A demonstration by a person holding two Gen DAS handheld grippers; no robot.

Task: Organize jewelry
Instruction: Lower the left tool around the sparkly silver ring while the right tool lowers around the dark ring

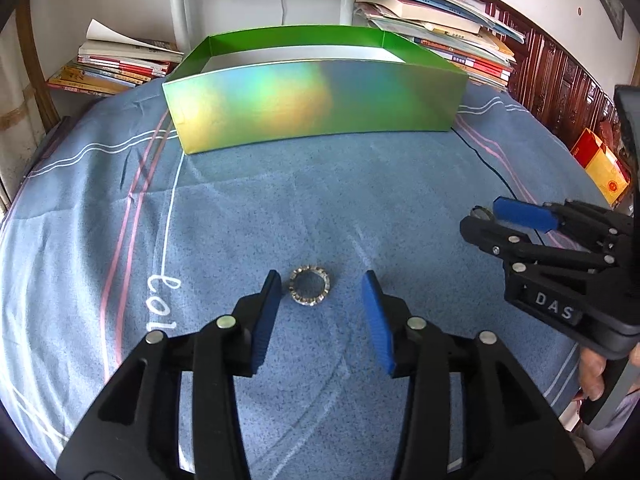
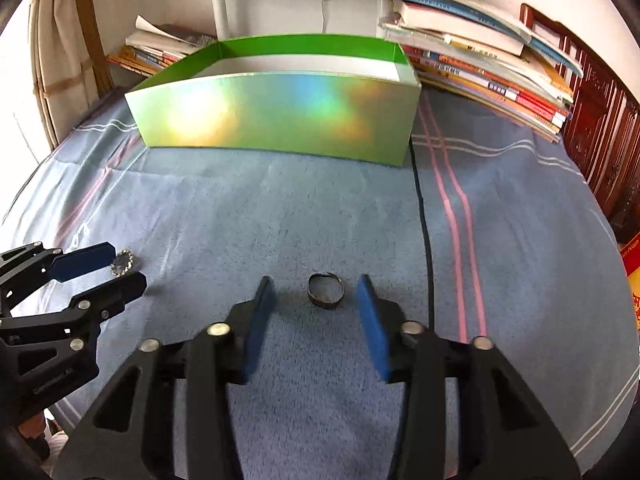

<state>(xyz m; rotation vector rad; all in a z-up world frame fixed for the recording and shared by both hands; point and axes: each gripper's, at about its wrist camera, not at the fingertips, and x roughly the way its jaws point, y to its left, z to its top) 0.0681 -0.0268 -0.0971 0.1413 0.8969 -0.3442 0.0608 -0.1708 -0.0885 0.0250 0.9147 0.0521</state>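
Two rings lie on a blue cloth (image 1: 280, 208), each between the blue pads of its own gripper; neither is gripped.

The sparkly ring (image 1: 309, 289) is a broad band, its outer face set all round with small pale stones that glint; it lies flat on the cloth, its hole facing up. The left gripper (image 1: 322, 300) stands partly open about it; the ring sits just beside the left pad, perhaps touching it, with a clear gap to the right pad; nothing is clamped. In the right wrist view the same ring shows small and bright at the tips of that gripper.

The plain ring (image 2: 325, 290) is a thin dark metal band, dull and without stones, with a small break or overlap at its upper left; it too lies flat. The right gripper (image 2: 316, 300) is partly open around it, with gaps on both sides; it holds nothing.

Beyond both rings stands an open box (image 1: 312, 100), green inside with a pale floor, its near wall a shiny foil that throws rainbow colours; it rests on the cloth, well apart from the rings; what lies inside I cannot tell. A black cable (image 2: 424, 240) runs over the cloth just right of the plain ring.
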